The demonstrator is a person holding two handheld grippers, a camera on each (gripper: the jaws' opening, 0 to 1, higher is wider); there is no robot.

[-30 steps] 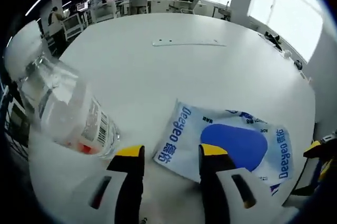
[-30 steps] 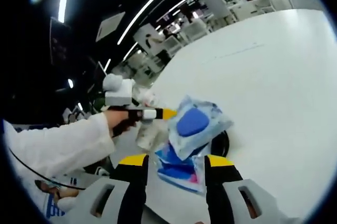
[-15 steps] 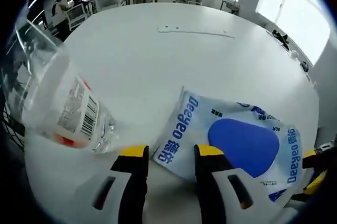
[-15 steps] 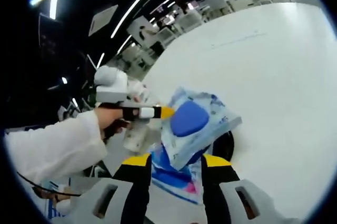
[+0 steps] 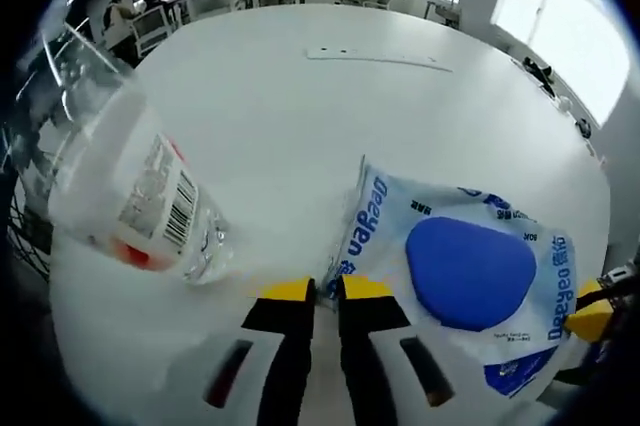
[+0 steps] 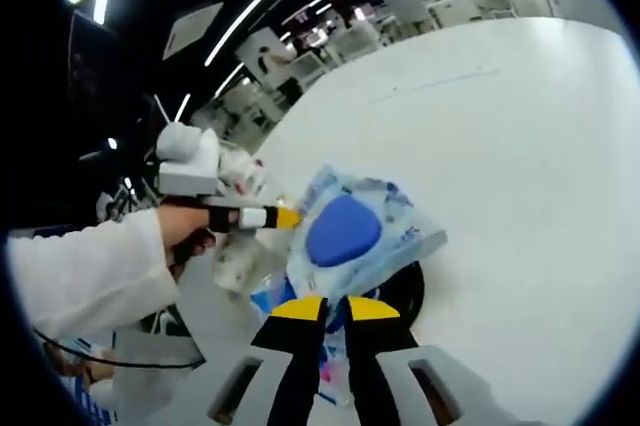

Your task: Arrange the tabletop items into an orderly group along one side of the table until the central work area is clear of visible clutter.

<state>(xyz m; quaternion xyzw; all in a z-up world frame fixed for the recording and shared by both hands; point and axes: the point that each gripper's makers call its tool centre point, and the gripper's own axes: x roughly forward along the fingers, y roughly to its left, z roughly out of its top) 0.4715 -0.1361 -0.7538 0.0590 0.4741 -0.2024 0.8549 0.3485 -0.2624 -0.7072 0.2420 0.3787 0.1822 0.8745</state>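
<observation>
A white wipes packet [image 5: 460, 266] with a blue oval lid and "Deeyeo" print lies on the white table [image 5: 300, 116]. My left gripper [image 5: 326, 292] is shut on its near corner. A clear plastic bottle [image 5: 135, 196] lies on its side to the left of the jaws. In the right gripper view the same packet [image 6: 350, 231] sits just beyond my right gripper [image 6: 335, 308], whose jaws are shut on its near edge. The left gripper [image 6: 250, 216], held by a hand in a white sleeve, meets the packet from the left. A blue and pink packet [image 6: 330, 371] shows under the jaws.
A black round object [image 6: 405, 286] lies under the packet. A thin white strip [image 5: 380, 56] lies far across the table. The table's far half [image 6: 500, 126] is bare. Office chairs and people stand beyond the table edge.
Both grippers have gone from open to shut, each pinching an edge of the wipes packet. The bottle has stayed lying beside the left jaws.
</observation>
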